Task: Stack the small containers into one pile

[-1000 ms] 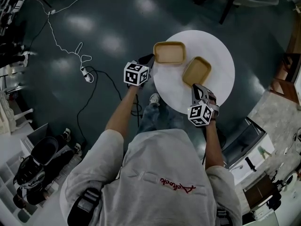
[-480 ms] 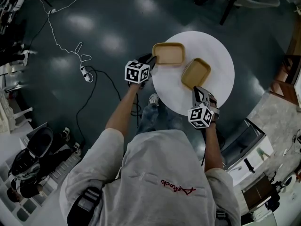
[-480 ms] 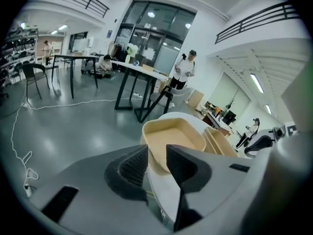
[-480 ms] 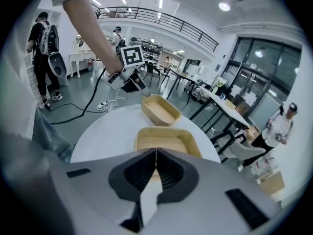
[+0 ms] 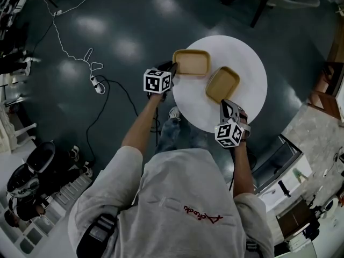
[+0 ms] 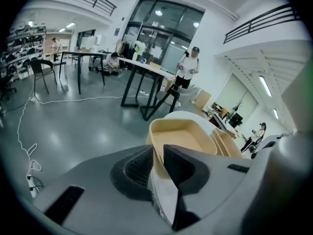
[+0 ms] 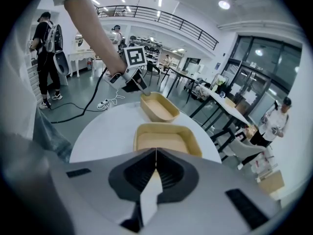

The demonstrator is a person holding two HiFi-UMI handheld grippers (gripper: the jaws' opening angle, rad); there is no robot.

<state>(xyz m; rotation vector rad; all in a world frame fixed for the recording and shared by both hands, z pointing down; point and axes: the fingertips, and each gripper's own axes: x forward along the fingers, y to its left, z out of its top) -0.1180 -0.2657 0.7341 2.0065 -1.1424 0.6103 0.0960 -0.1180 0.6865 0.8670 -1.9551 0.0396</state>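
Apart on the round white table [image 5: 198, 105]: one tan container [image 5: 192, 62] at the far left edge, a second container [image 5: 223, 84] nearer the middle. Clamped over the first one's left wall, jaws only just closing on it: left gripper [image 5: 171, 67]. Pressed together, empty, just short of the second: right gripper [image 5: 228, 104].

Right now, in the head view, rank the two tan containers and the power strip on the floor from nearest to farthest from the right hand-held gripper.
From the right hand-held gripper:
1. Right container, on the table just ahead of the jaws.
2. Left container, farther back, on the table's left part.
3. Power strip, down on the floor, far to the left.
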